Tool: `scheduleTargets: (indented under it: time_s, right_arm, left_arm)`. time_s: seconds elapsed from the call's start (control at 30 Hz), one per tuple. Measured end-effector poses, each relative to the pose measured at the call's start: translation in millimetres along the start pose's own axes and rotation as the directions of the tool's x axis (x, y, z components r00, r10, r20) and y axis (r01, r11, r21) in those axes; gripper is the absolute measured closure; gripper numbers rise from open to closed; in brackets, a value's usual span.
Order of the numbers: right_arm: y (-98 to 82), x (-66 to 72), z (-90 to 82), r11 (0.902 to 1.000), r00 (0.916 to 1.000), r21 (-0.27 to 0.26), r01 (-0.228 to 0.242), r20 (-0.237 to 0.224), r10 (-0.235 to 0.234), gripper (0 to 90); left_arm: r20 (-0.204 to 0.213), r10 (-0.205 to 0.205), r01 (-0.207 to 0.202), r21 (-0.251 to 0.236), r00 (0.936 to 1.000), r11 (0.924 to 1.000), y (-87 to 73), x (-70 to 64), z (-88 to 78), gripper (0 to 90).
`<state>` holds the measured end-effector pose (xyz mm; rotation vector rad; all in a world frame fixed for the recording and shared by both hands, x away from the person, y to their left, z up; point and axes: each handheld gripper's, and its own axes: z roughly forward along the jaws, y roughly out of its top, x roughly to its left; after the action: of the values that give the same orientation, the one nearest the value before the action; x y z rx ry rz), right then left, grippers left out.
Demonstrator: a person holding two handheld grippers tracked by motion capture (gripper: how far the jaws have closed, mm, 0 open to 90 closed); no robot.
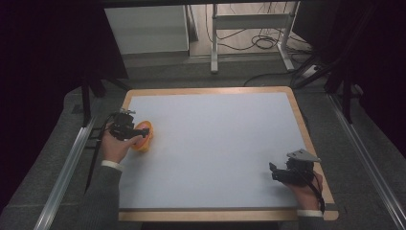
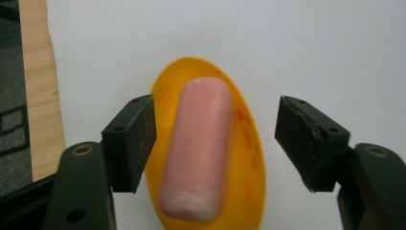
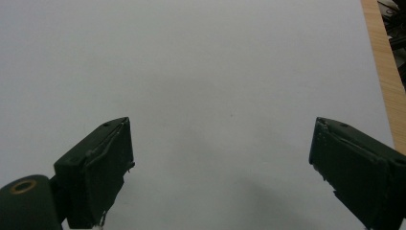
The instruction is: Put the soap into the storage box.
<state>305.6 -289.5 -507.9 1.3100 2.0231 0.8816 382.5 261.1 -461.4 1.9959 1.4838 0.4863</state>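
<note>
My left gripper [image 2: 215, 139] had its jaws spread wide, one on each side of a pink sausage [image 2: 198, 148] without touching it. The sausage lay lengthwise in a shallow yellow dish [image 2: 249, 158], which sat near the left edge of the tabletop [image 1: 220, 139]. My left hand [image 1: 116, 146] held that gripper low over the dish, forearm coming in from the near left. My right gripper [image 3: 220, 172] also had its jaws wide apart, with nothing between them but bare pale surface. My right hand [image 1: 306, 191] rested it at the near right corner, well apart from the dish, jaws pointing left.
</note>
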Motion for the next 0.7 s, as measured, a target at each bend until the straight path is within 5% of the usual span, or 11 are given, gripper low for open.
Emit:
scheduleTargets:
  time_s: [0.4,0.7]
  right_arm:
    - [0.2,0.1,0.4,1.0,1.0,-0.001,0.002,0.0,-0.002,7.5]
    - [0.9,1.0,0.1,1.0,1.0,-0.003,0.005,0.001,-0.005,7.6]
  left_arm:
    - [0.068,0.085,-0.079,-0.083,0.9941,0.9934,-16.4,-28.6,-16.6,26.4]
    - [0.119,0.161,-0.15,-0.103,0.9797,0.9834,-41.6,-52.5,-17.0,26.7]
